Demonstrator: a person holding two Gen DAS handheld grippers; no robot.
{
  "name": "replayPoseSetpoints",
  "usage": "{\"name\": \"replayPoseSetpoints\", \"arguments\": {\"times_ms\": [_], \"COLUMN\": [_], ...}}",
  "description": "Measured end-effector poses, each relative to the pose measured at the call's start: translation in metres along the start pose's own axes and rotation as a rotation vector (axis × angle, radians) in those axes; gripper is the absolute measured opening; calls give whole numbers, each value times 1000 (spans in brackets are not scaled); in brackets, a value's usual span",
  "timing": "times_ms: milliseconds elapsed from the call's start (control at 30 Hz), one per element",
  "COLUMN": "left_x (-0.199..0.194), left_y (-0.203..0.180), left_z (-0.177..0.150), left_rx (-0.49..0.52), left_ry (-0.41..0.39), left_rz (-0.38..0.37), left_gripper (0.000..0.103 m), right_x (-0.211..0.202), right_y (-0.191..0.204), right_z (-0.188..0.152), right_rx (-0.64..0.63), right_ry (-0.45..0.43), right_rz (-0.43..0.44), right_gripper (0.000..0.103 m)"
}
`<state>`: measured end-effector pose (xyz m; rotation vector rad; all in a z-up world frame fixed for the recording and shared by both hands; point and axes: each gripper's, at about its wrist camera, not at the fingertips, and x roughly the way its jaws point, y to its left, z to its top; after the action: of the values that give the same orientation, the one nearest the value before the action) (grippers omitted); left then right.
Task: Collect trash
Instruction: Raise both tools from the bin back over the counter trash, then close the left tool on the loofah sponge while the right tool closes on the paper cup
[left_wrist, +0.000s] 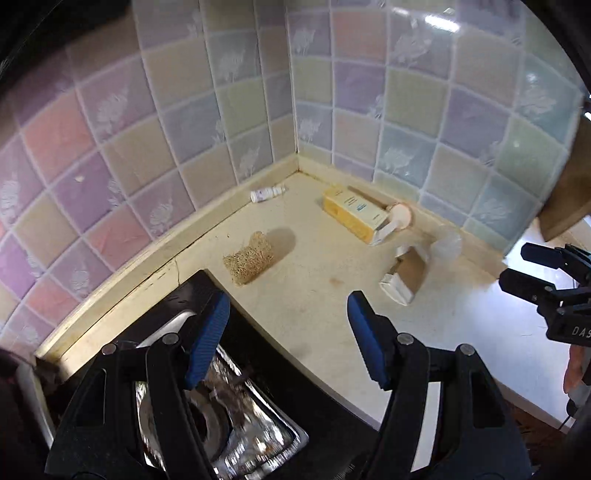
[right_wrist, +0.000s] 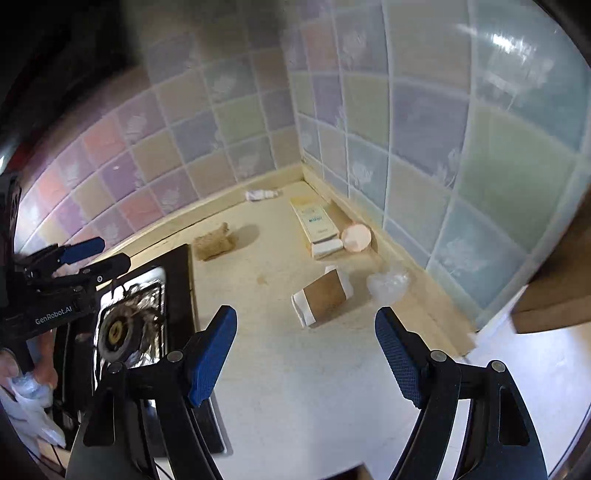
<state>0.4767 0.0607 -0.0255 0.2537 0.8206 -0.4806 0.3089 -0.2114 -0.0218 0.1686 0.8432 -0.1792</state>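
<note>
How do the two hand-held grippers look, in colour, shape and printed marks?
Both are black plastic frames with round silver rivets and two blue, textured finger pads. The left gripper shows white "GenRobot.AI" lettering on its side in the right wrist view. The right gripper shows partial white letters "DAS" in the left wrist view.

- My left gripper (left_wrist: 288, 332) hangs over the counter (left_wrist: 314, 288) edge, its left finger above the stove burner (left_wrist: 218, 424).
- Scrubby pad (left_wrist: 248, 260) sits just ahead, a bit left of my left jaws.
- Small bottle (left_wrist: 266, 193) lies way ahead against the back wall.
- Long box (right_wrist: 314, 223) lies ahead of my right gripper (right_wrist: 306, 347), round lid (right_wrist: 355, 237) touching its near end.
- Flattened carton (right_wrist: 322, 295) is closest ahead, crumpled plastic (right_wrist: 388, 286) just right of it.
</note>
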Motion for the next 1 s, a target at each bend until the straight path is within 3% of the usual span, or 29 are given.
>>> {"name": "replayPoseSetpoints", "arguments": {"times_ms": [200,400,667,900,1000], "left_x": [109,179,234,264,268], "left_y": [31,47,58,61,59], "left_z": [21,31,31,30,33], "left_rx": [14,18,15,-15,-13], "left_ry": [108,149,202,302,301], "left_rz": [-26,-21,-17,-39,-26], "left_gripper": [64,64,64,64,64], "right_x": [96,171,225,254,259], "right_y": [-15,-23,-24,-27,-22], "right_z": [14,20,20,6,6], "right_rx": [190,311,401,451,436], "right_ry": [99,159,205,248,231], "right_rz": [-3,-49,-94,-80,-82], "right_gripper": [79,78,75,61,54]}}
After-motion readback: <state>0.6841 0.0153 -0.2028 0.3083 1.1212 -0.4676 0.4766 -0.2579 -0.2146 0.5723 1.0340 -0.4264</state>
